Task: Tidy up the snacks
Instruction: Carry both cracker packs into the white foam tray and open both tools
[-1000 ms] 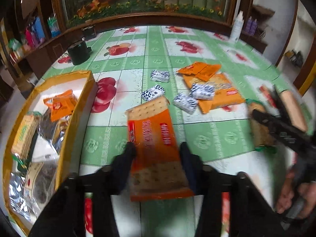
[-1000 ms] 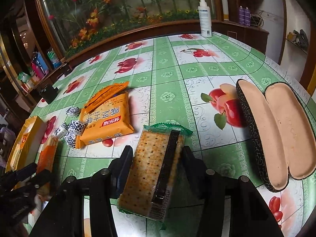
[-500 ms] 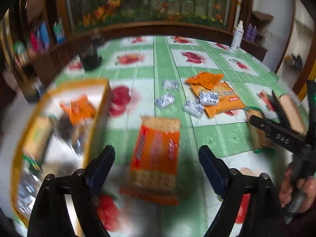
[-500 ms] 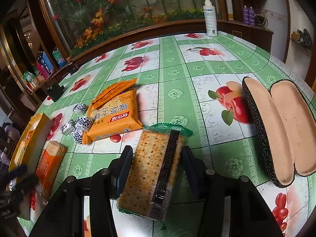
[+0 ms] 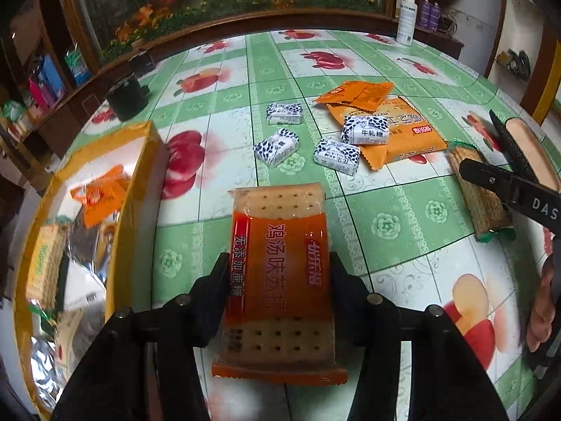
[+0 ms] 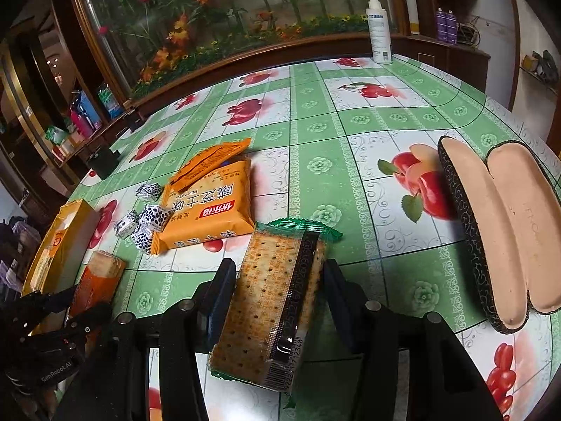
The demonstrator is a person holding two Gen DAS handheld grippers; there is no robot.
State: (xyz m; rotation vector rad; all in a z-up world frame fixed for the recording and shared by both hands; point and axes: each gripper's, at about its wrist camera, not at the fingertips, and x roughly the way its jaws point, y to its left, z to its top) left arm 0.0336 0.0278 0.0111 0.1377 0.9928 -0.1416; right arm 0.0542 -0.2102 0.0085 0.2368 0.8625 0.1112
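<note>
Two cracker packs sit in my grippers near the table's front edge.
My left gripper (image 5: 278, 282), briefly wide, is closing on the orange pack (image 5: 280, 280) again; my right gripper (image 6: 277, 291) clamps the green pack (image 6: 270, 301).

left wrist: close, steeply down over table (image 5: 403, 210) | right wrist: same | shared: orange packets (image 5: 396, 129) (image 6: 210, 207)

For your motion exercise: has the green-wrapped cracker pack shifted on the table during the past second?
No. The green-wrapped cracker pack sits at the same spot beside the orange biscuit bag.
</note>
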